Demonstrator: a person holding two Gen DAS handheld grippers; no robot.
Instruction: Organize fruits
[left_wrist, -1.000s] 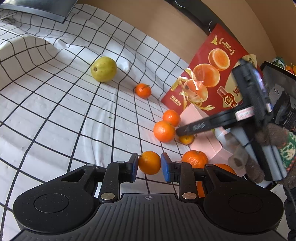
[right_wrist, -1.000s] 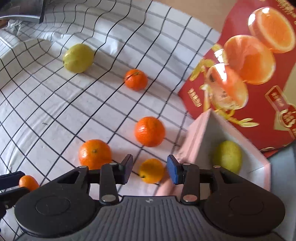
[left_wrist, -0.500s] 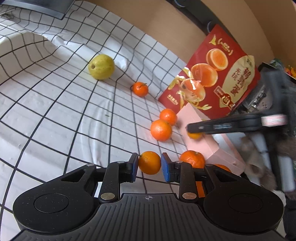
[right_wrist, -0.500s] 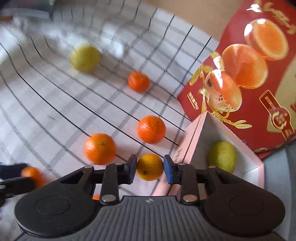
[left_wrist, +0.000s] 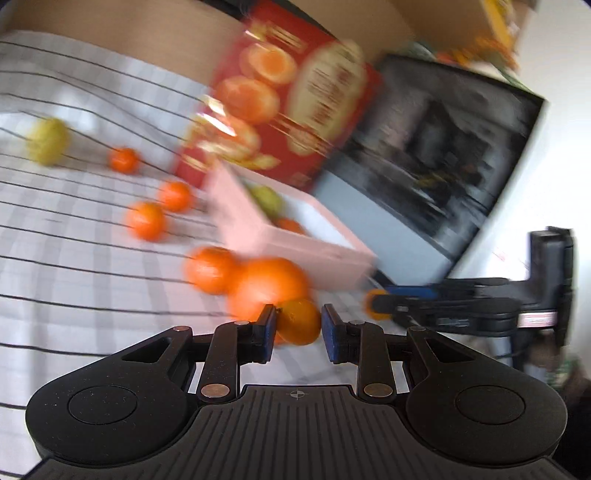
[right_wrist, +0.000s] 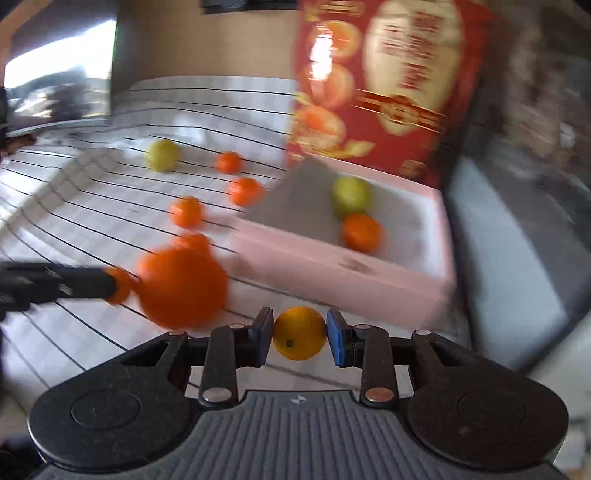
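Note:
My left gripper (left_wrist: 297, 326) is shut on a small orange (left_wrist: 300, 322) and holds it above the checked cloth. My right gripper (right_wrist: 300, 332) is shut on a yellow-orange fruit (right_wrist: 300, 333), near the front of the pink box (right_wrist: 332, 273). The box holds a green pear (right_wrist: 350, 195) and an orange (right_wrist: 361, 232). A big orange (right_wrist: 181, 286) lies just left of the right gripper. Several oranges (left_wrist: 144, 220) and a loose pear (left_wrist: 48, 146) lie on the cloth. Both views are motion-blurred.
A red printed fruit carton (left_wrist: 295, 107) stands behind the pink box. A dark monitor (left_wrist: 436, 173) leans at the right. The right gripper shows in the left wrist view (left_wrist: 461, 306). The cloth (left_wrist: 55, 258) has folds at the far left.
Both grippers lifted and swung right towards the pink box, each carrying its fruit. The right gripper, open around its fruit a second ago, closed on it.

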